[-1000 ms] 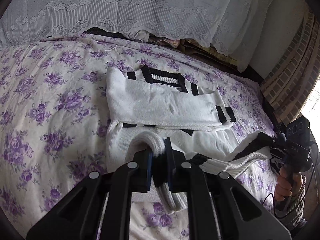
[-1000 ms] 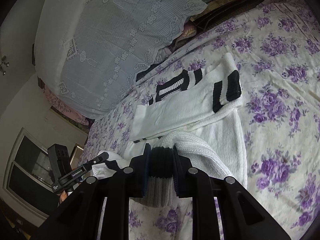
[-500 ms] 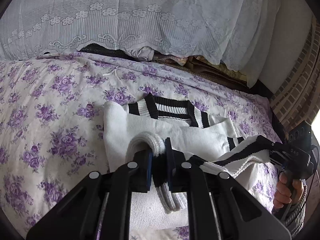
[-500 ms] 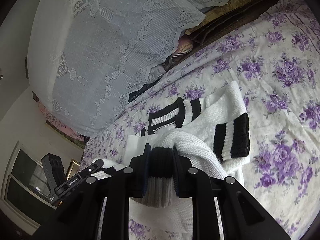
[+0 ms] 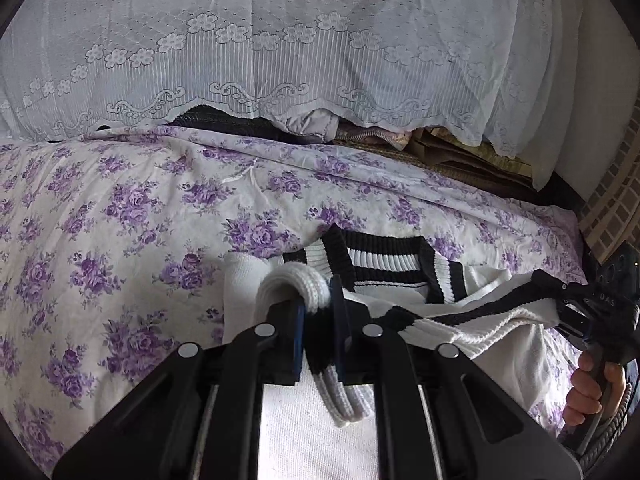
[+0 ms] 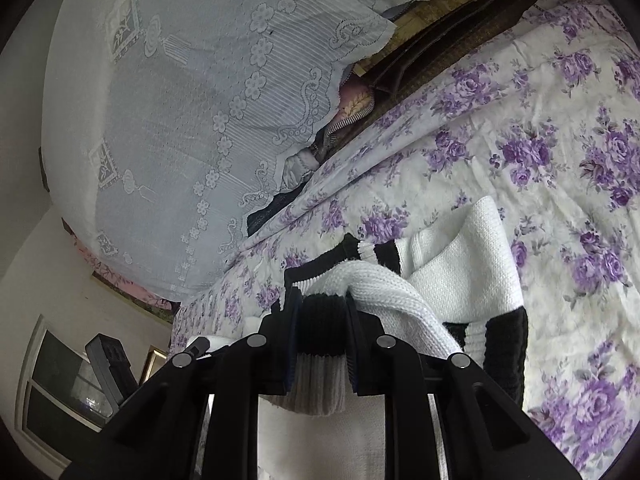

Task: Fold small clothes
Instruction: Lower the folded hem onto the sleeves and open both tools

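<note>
White knit sweater (image 5: 320,440) with black stripes, spread on purple-flowered bedspread (image 5: 120,208), hem edge lifted off the bed

Left gripper (image 5: 318,320): pressed together, pinching a folded loop of the white ribbed hem with its black band; loop stands up above the pads, end hangs down below them

Right gripper (image 6: 320,320): clamped on a thick bunch of the black band and white rib of the sweater hem; white knit draped over the right-hand finger

Left wrist view only:
- striped black-and-white collar (image 5: 384,264) lying flat on the bedspread just beyond the pinch
- hem stretched as a sagging band from the left gripper across to the right gripper at the frame's right edge
- hand (image 5: 592,392) wrapped round the right gripper's handle, bottom right
- brick-pattern surface (image 5: 616,200) at far right

Right wrist view only:
- folded sleeve with black cuff (image 6: 504,344) lying to the right of the pinch
- window (image 6: 52,380) at lower left, pale wall beside it
- left gripper's body as a dark box at lower left, fingers hidden

Both views: white lace cover (image 5: 280,40) over a pile behind the bed, darker fabrics showing beneath its edge
</note>
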`<act>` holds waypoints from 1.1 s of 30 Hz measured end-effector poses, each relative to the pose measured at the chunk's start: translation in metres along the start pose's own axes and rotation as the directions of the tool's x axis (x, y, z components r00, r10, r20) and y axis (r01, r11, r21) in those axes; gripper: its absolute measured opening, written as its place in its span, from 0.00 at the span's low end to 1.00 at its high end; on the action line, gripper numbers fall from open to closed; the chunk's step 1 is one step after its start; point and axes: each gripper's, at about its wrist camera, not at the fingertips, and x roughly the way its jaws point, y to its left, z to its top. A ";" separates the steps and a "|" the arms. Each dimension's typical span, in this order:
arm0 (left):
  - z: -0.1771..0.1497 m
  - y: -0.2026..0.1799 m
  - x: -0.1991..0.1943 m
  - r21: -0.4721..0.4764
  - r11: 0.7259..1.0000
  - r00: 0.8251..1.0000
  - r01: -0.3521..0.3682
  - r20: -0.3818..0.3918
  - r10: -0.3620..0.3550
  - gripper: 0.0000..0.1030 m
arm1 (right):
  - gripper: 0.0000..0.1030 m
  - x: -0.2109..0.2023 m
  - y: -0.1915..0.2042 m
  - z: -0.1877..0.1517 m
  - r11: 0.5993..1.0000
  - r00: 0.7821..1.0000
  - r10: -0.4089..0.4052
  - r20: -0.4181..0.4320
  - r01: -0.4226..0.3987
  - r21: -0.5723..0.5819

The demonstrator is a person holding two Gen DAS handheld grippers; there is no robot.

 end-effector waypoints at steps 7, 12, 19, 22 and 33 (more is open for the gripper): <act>-0.003 0.014 0.038 -0.069 0.997 0.999 -0.036 -0.016 0.035 0.10 | 0.19 0.030 -0.027 0.006 0.998 0.999 -0.036 -0.009 0.037 0.058; -0.028 0.026 0.074 -0.092 0.994 0.995 -0.063 -0.082 0.056 0.11 | 0.19 0.040 -0.030 0.003 0.996 0.996 -0.091 -0.026 0.091 0.005; -0.030 0.032 0.061 -0.121 0.992 0.999 -0.030 -0.033 0.027 0.15 | 0.23 0.034 -0.026 0.001 0.994 0.995 -0.102 -0.013 0.102 -0.030; -0.030 0.038 0.034 -0.159 0.987 0.999 0.032 0.033 -0.027 0.20 | 0.39 0.016 -0.016 0.000 0.995 0.996 -0.093 0.015 0.094 -0.045; -0.052 0.032 -0.005 0.031 0.997 0.996 -0.077 0.052 0.075 0.44 | 0.22 -0.030 0.034 -0.026 0.954 0.995 -0.102 0.013 0.102 -0.281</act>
